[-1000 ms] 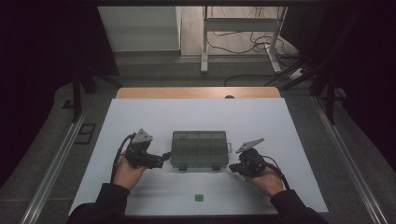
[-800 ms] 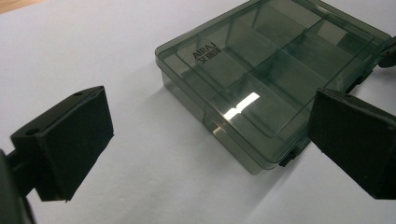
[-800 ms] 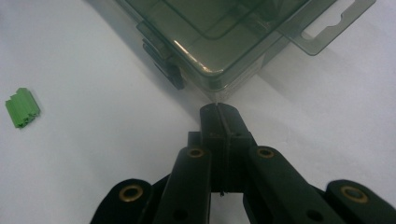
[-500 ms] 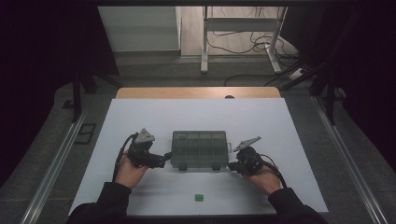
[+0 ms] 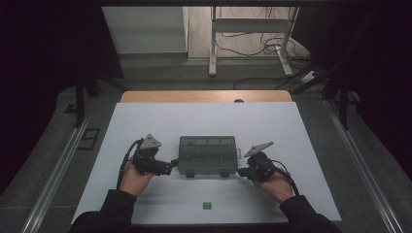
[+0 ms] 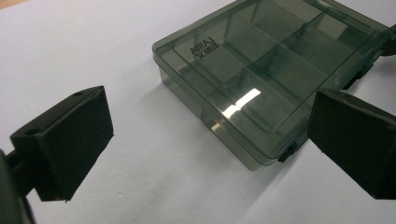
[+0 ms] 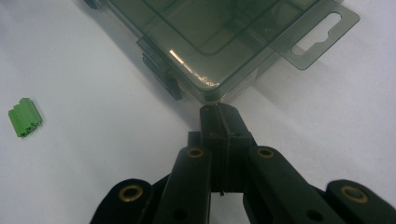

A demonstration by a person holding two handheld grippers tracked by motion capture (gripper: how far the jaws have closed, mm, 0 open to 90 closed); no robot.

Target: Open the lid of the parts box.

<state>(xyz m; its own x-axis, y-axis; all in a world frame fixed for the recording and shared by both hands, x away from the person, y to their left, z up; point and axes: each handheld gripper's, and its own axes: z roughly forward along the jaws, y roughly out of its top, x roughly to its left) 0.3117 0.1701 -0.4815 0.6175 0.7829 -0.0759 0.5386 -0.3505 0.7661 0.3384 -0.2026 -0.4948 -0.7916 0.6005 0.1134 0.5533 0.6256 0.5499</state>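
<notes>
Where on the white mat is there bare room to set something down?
The far half of the white mat behind the compartment box is bare. The near strip is open around the green block. Beside the box, both grippers crowd it.

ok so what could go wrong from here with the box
The right tool is shut with its tip at the corner of the closed compartment box; a push there might slide or spin the box across the smooth white table rather than open it. The left tool is open beside the opposite end, not gripping, so nothing braces the box. A skid could also knock the small green block.
</notes>
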